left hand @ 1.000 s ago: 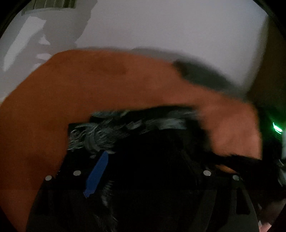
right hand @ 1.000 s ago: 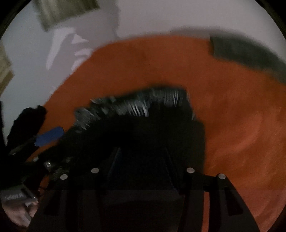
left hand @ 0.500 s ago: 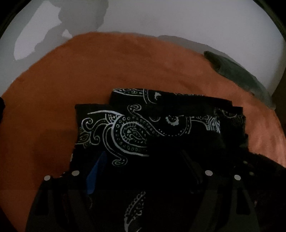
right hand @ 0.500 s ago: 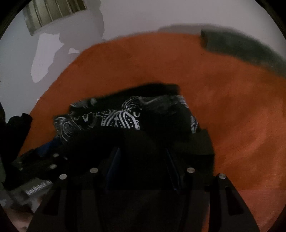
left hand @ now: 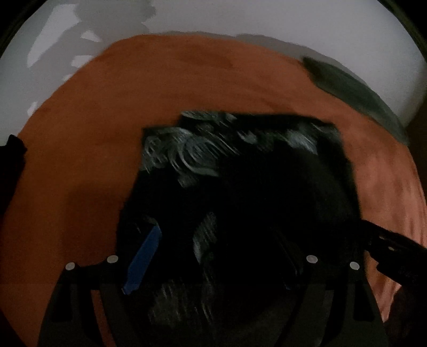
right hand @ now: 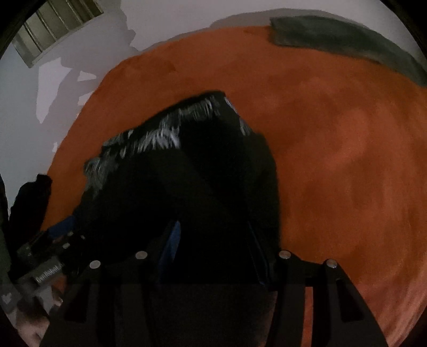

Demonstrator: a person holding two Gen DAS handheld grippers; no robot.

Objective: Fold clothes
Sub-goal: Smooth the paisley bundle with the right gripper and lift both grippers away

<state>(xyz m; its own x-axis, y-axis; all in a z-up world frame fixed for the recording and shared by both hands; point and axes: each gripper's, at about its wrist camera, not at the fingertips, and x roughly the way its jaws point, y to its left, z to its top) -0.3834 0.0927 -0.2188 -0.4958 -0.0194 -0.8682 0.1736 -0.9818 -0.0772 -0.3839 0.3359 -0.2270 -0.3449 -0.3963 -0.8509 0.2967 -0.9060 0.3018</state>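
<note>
Left claw (left hand: 213, 256) sits low in its own view with its jaws spread wide, one blue-padded finger (left hand: 142, 263) showing lower left, the other lost in the dark. Black paisley garment (left hand: 240, 165) lies partly between and beyond the fingers, but it's so dark and smeared that I honestly can't tell if the pads are pressing on it or just hovering over it. Garment is folded into a rough rectangle on the orange cover (left hand: 186, 80), centre of frame, white swirl print along its upper edge.

Right claw (right hand: 213, 240) in its view has its jaws about halfway in, and black cloth fills the gap between them, bunched up and rising to a peak in the middle of frame. Looks like a grip on the garment (right hand: 186, 165), though the contact itself is hidden in the dark.

Dark grey-green folded cloth (right hand: 347, 40) sits at the upper right edge of the orange cover in both views, well apart from the garment. Left claw's body (right hand: 48, 267) pokes in at lower left of the right view, and part of the right claw (left hand: 387, 251) at the right edge of the left view. Pale wall (left hand: 240, 16) behind
</note>
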